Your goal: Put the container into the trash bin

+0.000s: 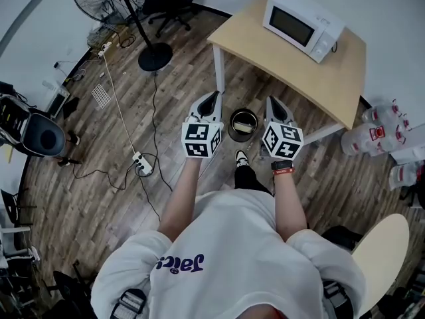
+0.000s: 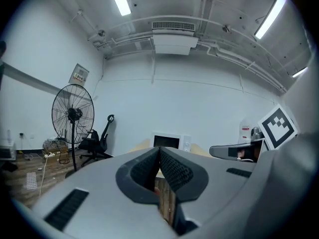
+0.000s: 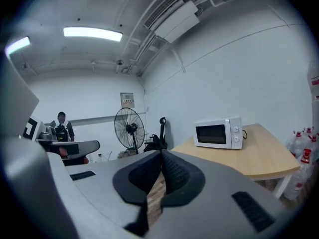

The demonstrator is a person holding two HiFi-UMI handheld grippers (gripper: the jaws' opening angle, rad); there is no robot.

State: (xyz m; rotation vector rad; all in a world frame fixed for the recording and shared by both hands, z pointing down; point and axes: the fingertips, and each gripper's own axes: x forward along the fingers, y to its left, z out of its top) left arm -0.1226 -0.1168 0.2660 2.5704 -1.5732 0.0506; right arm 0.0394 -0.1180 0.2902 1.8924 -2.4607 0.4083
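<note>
While both hover above the wooden floor (image 1: 113,205) | left gripper (image 1: 213,96): jaws clenched, empty | right gripper (image 1: 271,101): jaws clenched, empty | trash bin (image 1: 243,133) between them.

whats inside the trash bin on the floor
Inside the trash bin a pale object shows, too small to identify. The bin's dark wall and shadow hide the rest of its bottom.
</note>
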